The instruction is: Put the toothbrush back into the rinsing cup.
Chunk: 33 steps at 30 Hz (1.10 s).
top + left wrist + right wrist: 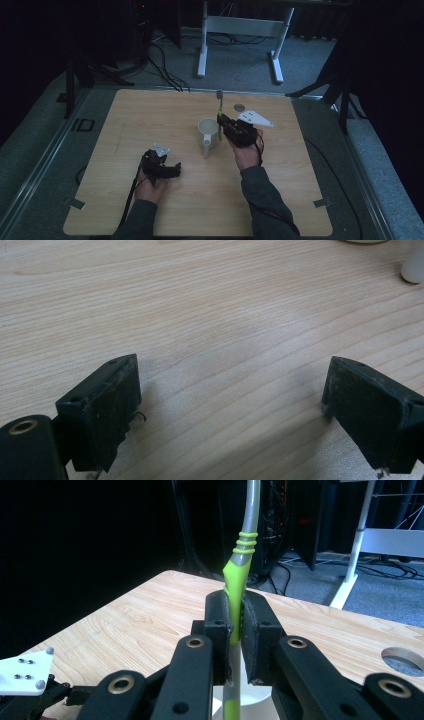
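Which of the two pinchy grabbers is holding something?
The right gripper. Its jaws are shut on a green and grey toothbrush, held upright by the white mug. The left gripper hangs open over bare table.

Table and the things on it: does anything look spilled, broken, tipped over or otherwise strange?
Nothing stands out. The mug stands upright on the table with no spill around it. The right gripper holds the toothbrush upright beside the mug. The left gripper is open over bare wood.
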### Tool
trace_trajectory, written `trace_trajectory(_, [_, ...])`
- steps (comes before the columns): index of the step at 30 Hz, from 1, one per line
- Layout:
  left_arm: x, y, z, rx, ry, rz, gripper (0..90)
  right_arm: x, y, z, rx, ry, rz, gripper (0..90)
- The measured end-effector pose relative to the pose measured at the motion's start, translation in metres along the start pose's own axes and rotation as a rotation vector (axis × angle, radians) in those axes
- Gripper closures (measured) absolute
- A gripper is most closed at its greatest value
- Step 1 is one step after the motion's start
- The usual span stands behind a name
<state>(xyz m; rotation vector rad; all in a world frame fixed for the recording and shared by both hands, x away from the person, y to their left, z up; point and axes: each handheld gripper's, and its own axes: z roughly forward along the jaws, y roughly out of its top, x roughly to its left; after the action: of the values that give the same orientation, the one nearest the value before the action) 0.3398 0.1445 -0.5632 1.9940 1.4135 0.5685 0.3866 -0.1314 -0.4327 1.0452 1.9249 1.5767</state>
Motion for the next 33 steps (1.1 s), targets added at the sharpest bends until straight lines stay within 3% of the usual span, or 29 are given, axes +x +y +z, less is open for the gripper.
trace_trajectory(33, [0.0,0.0,0.0,0.002,-0.001,0.001,9.2,0.009,0.002,0.012,-0.026,0.015,0.006,82.3])
